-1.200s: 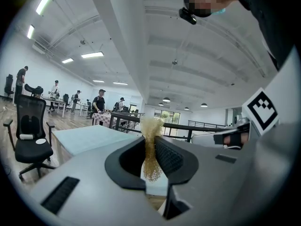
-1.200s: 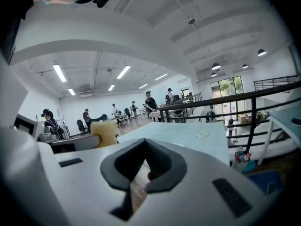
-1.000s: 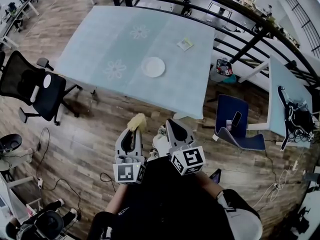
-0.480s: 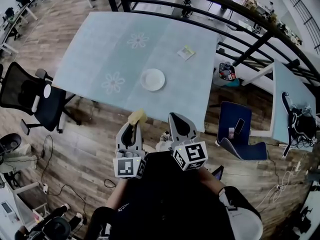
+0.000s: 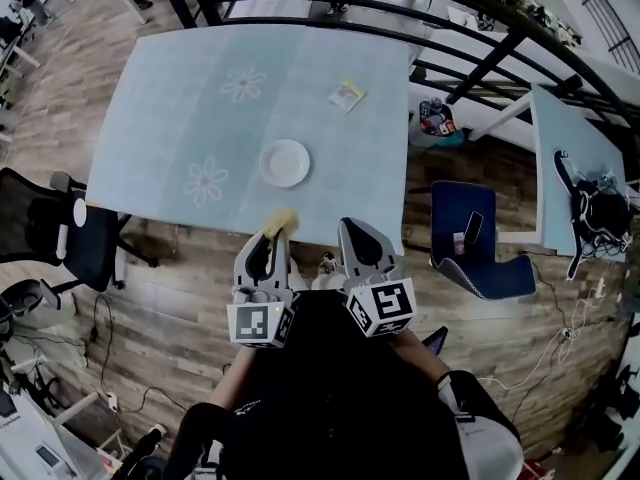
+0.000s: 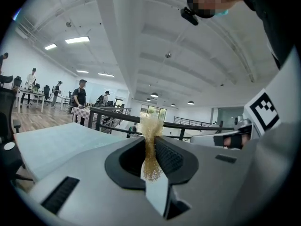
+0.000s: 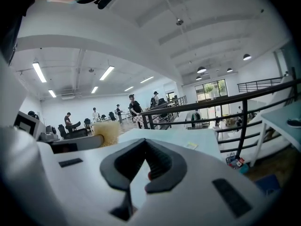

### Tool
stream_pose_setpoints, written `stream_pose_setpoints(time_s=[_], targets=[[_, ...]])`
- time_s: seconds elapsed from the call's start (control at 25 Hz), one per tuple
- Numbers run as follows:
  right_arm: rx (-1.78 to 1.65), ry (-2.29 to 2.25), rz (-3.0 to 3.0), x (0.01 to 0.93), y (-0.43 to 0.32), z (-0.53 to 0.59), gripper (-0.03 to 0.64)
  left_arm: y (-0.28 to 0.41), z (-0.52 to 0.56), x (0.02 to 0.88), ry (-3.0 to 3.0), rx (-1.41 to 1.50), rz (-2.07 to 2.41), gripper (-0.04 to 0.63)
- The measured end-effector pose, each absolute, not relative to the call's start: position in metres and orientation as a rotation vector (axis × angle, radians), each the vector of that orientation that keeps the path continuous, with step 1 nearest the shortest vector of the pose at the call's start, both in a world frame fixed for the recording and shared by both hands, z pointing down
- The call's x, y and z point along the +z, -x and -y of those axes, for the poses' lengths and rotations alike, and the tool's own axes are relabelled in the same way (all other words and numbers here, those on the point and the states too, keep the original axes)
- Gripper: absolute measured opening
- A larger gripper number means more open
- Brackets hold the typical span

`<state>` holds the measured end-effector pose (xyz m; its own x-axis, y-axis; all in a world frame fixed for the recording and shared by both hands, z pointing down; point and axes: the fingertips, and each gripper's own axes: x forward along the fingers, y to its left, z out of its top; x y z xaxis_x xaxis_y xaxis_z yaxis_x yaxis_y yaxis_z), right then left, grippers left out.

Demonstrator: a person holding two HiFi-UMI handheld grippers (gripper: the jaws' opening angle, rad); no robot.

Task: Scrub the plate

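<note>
One black office chair [image 5: 50, 233] at far left, on wood floor [image 5: 150, 318], just off the left end of a pale blue table [image 5: 170, 118]. Two white flower prints on the cloth, the nearer flower print [image 5: 205, 181] toward the near-left corner. Just right of it, the plate [image 5: 285, 162]: white, round, flat on the table, bare, nearer the front edge than the back, touched by neither gripper. Below it in the head view, left gripper [image 5: 266, 243], pointing at the table, jaws pinched on a yellow scrubber [image 5: 279, 220]. Scrubber's tip over the table's front edge, short of the plate. Along the left gripper's own jaws: pads clamped tight on the scrubber, tan fibres sticking out past the tips. Just beside it, right gripper [image 5: 360, 230], roughly parallel, tips short of the table edge. Jaws pressed together at the tips, nothing between them. Behind each gripper, a marker cube [image 5: 262, 325], close against the person's dark top [image 5: 340, 398]. Farther back and right on the table, small pale card [image 5: 347, 94], well apart from the plate. Past the table's right end, black railing [image 5: 485, 68], then blue chair [image 5: 452, 208] on the floor. Farthest right, a second pale table [image 5: 560, 138] with a black bundle [image 5: 600, 213] at its near end.
</note>
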<state>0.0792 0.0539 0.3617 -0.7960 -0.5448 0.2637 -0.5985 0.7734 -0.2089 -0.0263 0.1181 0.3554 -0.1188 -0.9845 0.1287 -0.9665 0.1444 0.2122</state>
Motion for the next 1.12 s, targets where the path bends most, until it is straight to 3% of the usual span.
stream_pose_setpoints(time_s=[0.8,1.12], targets=[[0.467,-1.357,2.595,0.363,0.014,0.002,0.009,0.147,-0.018,0.388,-2.142,0.0,1.806,0.064],[0.507,-1.431,2.5,0.383,0.033,-0.01,0.009,0.165,-0.002,0.427,-2.165,0.079,1.659,0.064]])
